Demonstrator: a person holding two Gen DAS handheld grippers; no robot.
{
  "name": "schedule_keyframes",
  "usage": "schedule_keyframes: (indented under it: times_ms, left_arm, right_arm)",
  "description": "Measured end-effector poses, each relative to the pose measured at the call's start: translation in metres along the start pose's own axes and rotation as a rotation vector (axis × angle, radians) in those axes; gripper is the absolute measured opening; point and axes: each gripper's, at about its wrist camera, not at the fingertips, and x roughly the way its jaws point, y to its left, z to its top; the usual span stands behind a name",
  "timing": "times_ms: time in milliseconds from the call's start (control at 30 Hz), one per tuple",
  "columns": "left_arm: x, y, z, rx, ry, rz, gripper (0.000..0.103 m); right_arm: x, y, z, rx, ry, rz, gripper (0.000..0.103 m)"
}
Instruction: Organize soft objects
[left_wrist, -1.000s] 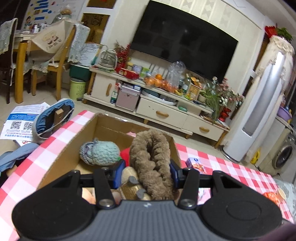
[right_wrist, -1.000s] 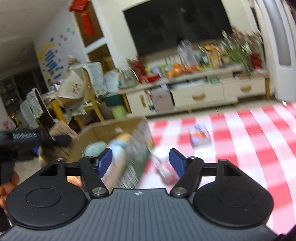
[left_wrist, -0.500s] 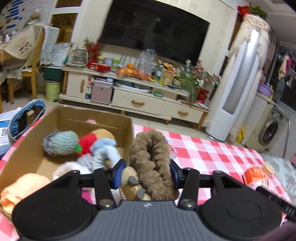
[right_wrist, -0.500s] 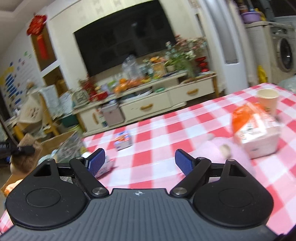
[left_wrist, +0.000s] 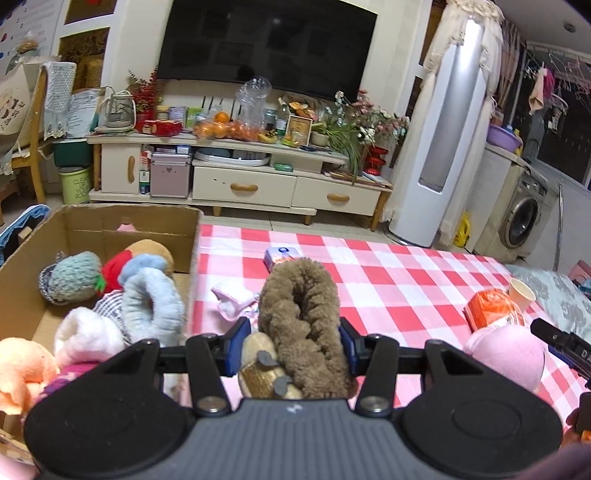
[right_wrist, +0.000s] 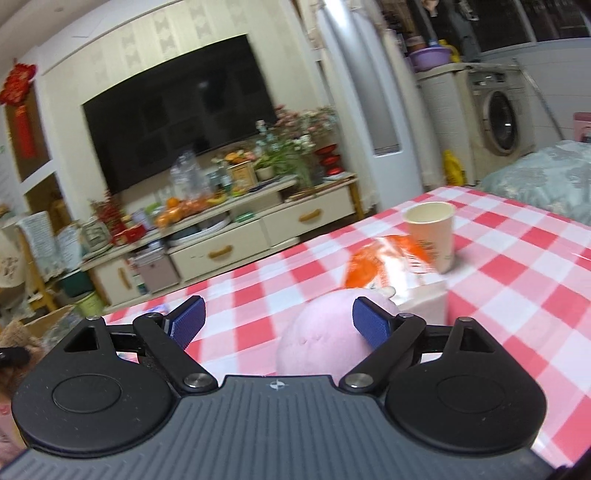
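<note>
The left gripper (left_wrist: 291, 345) clamps a brown plush toy (left_wrist: 301, 317) above the checked tablecloth (left_wrist: 406, 280), beside the cardboard box (left_wrist: 110, 225) that already holds several soft toys. The right gripper (right_wrist: 279, 321), jaws just opened wide and empty, nears a pink plush (right_wrist: 321, 339); both remain unboxed.

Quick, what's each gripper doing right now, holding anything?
Left gripper: closed on the fuzzy brown plush toy.
Right gripper: just opened wide, holding nothing.

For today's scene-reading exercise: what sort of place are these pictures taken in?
Most likely a home living room: a large television above a cluttered TV cabinet, a washing machine off to the side, and a checked tablecloth.
</note>
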Motion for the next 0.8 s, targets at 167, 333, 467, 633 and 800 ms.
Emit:
schedule_keyframes:
  times_ms: [167, 333, 467, 633, 800]
  left_arm:
    - [0.006, -0.01, -0.004, 0.021, 0.017, -0.007, 0.049]
    - [0.013, -0.02, -0.007, 0.039, 0.04, -0.012, 0.049]
    - [0.019, -0.029, -0.009, 0.053, 0.049, -0.02, 0.049]
    - [0.026, -0.04, -0.014, 0.071, 0.069, -0.03, 0.049]
    - [0.032, -0.051, -0.02, 0.095, 0.089, -0.04, 0.049]
  right_arm:
    - [0.001, -0.024, -0.007, 0.055, 0.004, -0.084, 0.103]
    - [0.008, -0.06, -0.007, 0.195, 0.026, -0.102, 0.103]
    - [0.002, -0.09, -0.01, 0.328, 0.028, -0.092, 0.103]
    - [0.011, -0.109, -0.025, 0.488, 0.132, 0.03, 0.103]
    - [0.018, -0.107, -0.031, 0.474, 0.183, 0.066, 0.103]
